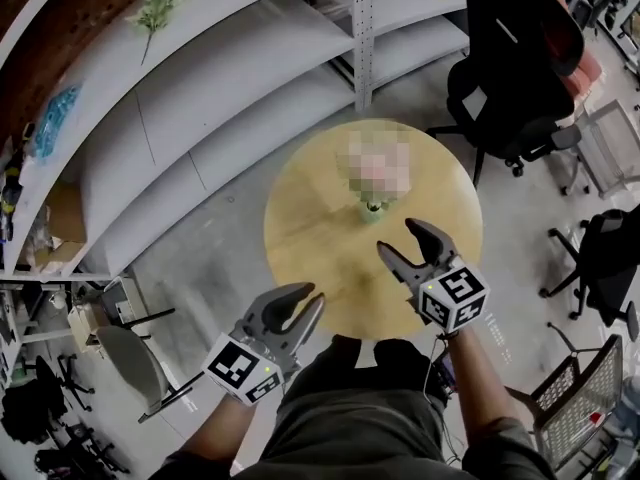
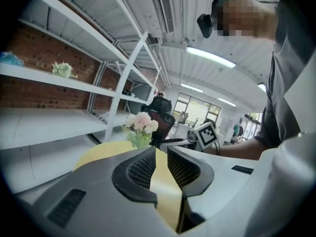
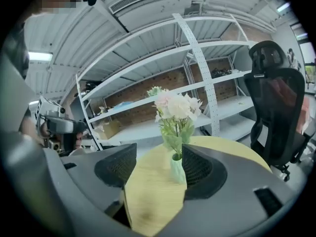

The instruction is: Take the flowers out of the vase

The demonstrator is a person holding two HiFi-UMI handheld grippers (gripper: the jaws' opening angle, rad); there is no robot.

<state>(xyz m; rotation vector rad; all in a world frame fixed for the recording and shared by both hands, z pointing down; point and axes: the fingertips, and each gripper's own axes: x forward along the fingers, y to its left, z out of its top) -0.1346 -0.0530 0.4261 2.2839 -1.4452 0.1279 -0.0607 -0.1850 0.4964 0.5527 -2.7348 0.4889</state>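
A: Trousers (image 1: 350, 418) in dark cloth fill the bottom of the head view. Just above them, 2 tools reach over the near rim of the counter (image 1: 310, 238).

B: Round top, that counter, pale yellow wood with a faint grain. It stands on a grey concrete floor (image 1: 200, 258).

A: And in the middle of it, upright, is the small pale-green vase (image 3: 177, 168). The flowers (image 3: 177, 105) are in it, soft pink and cream heads over green leaves.

B: Right tool (image 1: 397, 236): jaws wide apart, ribbed black pads, touching nothing. Its own view frames the vase between them, further off. From above, the tips are near the vase but clear of it.

A: Left tool (image 1: 312, 296) has only a narrow gap between its pads, with nothing in it. It sits low at the counter's near edge.

B: Behind them, long white metal shelves (image 1: 200, 98) run along a brick wall (image 2: 29, 58). There's 1 loose white sprig (image 1: 155, 6) on a shelf and a black mesh office chair (image 1: 510, 58) at the right.
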